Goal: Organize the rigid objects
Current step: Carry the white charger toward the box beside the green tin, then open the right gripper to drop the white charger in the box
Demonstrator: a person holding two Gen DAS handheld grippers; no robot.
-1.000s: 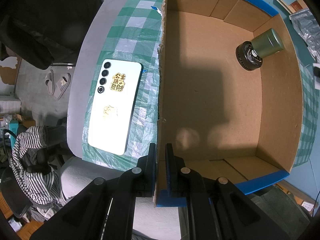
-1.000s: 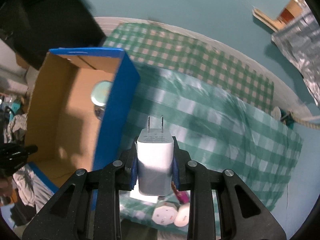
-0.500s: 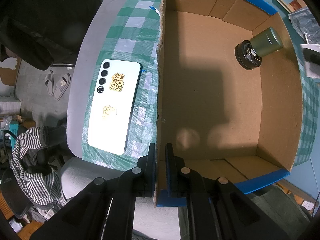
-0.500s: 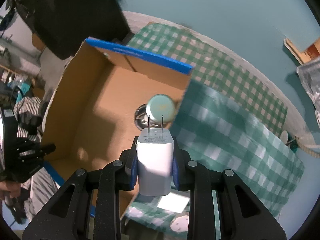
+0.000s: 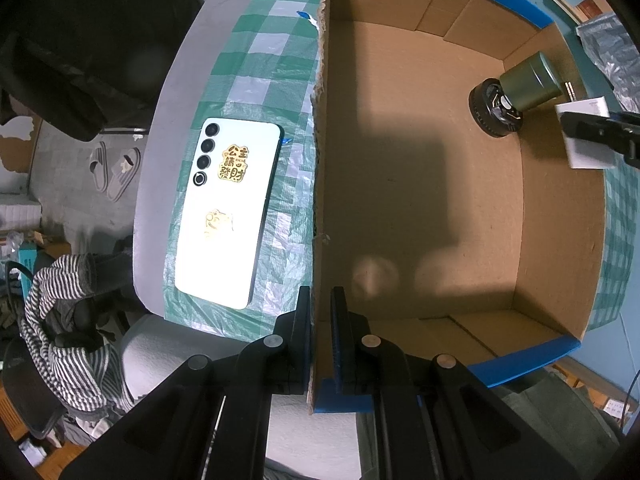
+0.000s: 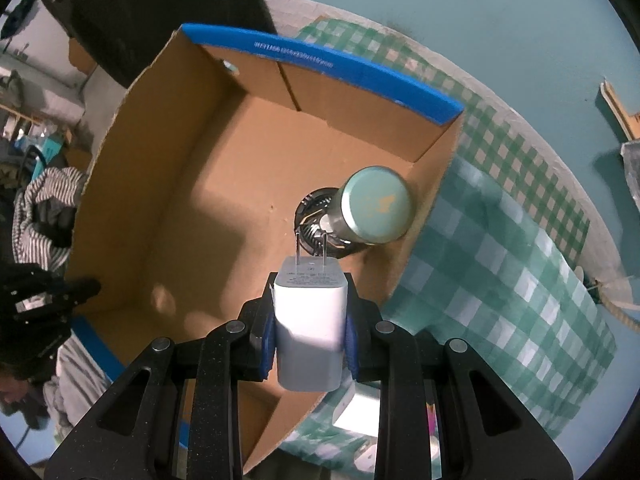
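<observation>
Right gripper [image 6: 308,332] carried white charger [image 6: 310,320] from over checked cloth [image 6: 500,280] to above cardboard box [image 6: 168,184], clamped, prongs forward, beside green tin [image 6: 376,208]; left gripper [image 5: 320,320] pinched box wall, likely steadying it; phone [image 5: 228,212] lay outside

both grippers show matte black plastic, the left gripper [image 5: 320,312] and the right gripper [image 6: 310,320] alike: angular arms with triangular cut-outs, round silver screws at the joints, blue pads lining the jaws.
</observation>
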